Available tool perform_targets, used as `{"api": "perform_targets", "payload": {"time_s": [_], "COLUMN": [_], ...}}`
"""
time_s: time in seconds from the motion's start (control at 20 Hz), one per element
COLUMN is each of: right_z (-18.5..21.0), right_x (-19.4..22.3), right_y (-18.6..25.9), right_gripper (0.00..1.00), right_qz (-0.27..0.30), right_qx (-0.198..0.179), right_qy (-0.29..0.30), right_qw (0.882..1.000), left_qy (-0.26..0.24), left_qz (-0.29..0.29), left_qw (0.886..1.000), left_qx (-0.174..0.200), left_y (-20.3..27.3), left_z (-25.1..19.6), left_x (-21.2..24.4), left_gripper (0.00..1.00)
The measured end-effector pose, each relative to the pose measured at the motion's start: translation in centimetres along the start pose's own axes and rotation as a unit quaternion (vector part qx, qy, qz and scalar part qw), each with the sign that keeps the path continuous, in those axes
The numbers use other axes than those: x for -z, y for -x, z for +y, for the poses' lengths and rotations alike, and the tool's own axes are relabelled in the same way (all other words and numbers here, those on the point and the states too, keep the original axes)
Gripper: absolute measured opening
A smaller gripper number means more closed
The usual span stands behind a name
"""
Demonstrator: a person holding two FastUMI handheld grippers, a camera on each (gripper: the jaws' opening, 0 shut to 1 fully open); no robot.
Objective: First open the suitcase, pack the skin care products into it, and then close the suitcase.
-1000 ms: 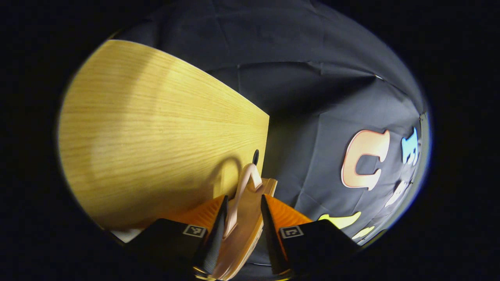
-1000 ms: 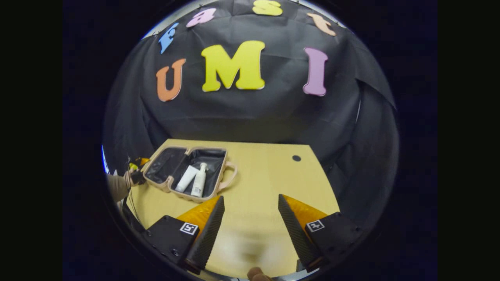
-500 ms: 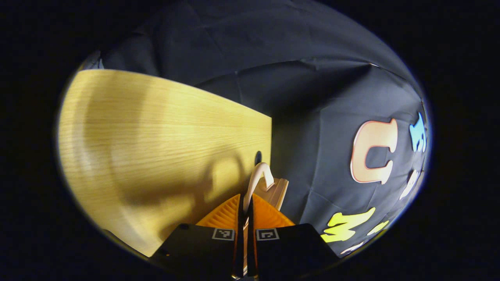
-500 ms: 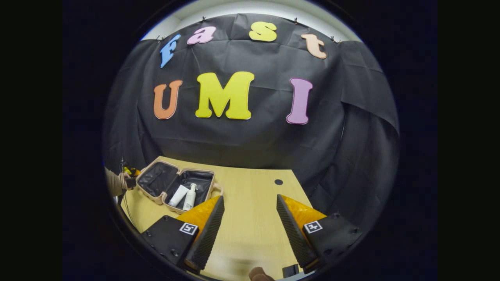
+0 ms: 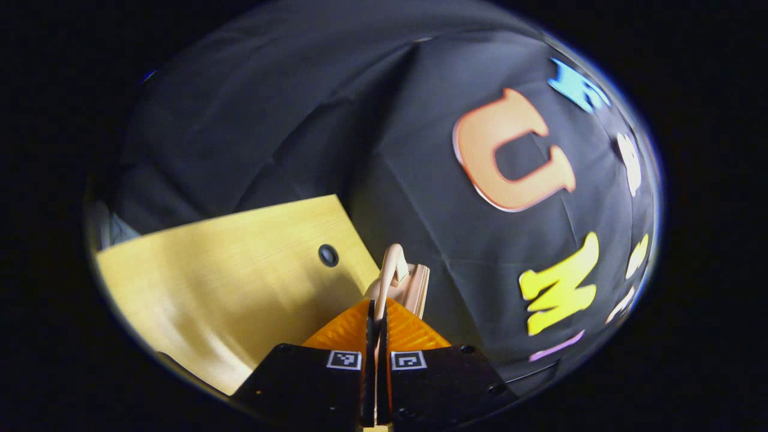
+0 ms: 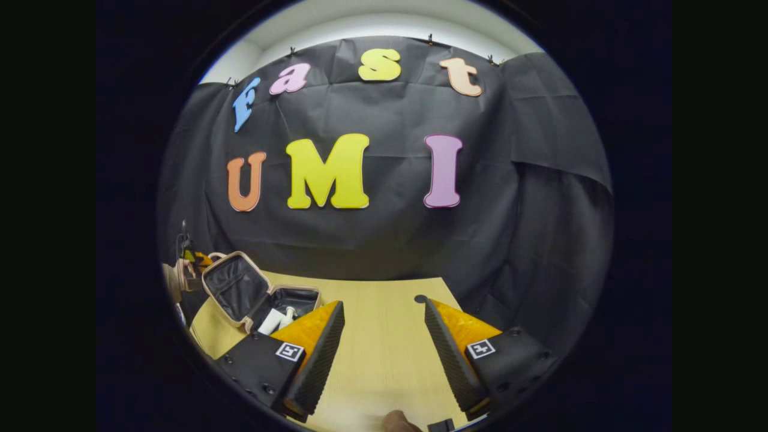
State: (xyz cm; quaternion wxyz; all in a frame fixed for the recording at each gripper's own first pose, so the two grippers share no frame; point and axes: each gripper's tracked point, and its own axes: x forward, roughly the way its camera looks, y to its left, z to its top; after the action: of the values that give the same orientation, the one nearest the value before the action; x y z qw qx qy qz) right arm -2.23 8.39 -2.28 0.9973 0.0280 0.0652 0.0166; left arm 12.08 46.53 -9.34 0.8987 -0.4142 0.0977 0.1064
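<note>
Lid (image 6: 231, 287) swung up since earlier — left gripper (image 5: 375, 336) jaws clamp handle (image 5: 391, 273); right gripper (image 6: 379, 348) jaws wide, empty.

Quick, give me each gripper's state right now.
Left gripper: closed on the suitcase lid's handle, lid partly raised.
Right gripper: open, holding nothing, above the table.
</note>
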Motion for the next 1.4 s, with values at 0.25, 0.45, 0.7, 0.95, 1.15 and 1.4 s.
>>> {"api": "perform_targets", "payload": {"time_s": [0.25,0.45,0.7,0.95,1.15,1.4], "right_z": [-1.9,-3.2,-3.7,-5.3,-7.1,-9.4], "right_x": [-1.0,-1.1,0.5,1.5,2.4,4.5], "right_y": [-0.4,-1.0,-1.2,-1.3,-1.2,-1.1], "right_gripper": [0.8,0.8,0.78,0.8,0.8,0.8], "right_qz": [-0.02,-0.024,-0.004,0.008,0.017,0.045], "right_qx": [0.0,0.004,-0.007,-0.01,-0.008,-0.001], "right_qy": [0.002,0.002,0.002,-0.001,0.006,0.008], "right_qw": [1.0,1.0,1.0,1.0,1.0,0.999], "left_qy": [-0.171,-0.263,-0.397,-0.454,-0.497,-0.571], "left_qz": [-0.03,-0.059,-0.067,-0.047,-0.016,0.009], "left_qw": [0.985,0.962,0.915,0.888,0.866,0.82], "left_qx": [0.018,0.032,0.04,0.053,0.062,0.036], "left_y": [1.9,3.1,3.3,2.4,1.4,-1.3], "left_z": [-8.5,-14.1,-19.7,-22.8,-23.9,-23.4], "left_x": [1.4,5.1,12.5,19.9,26.3,32.5], "left_gripper": [0.04,0.04,0.04,0.04,0.04,0.04]}}
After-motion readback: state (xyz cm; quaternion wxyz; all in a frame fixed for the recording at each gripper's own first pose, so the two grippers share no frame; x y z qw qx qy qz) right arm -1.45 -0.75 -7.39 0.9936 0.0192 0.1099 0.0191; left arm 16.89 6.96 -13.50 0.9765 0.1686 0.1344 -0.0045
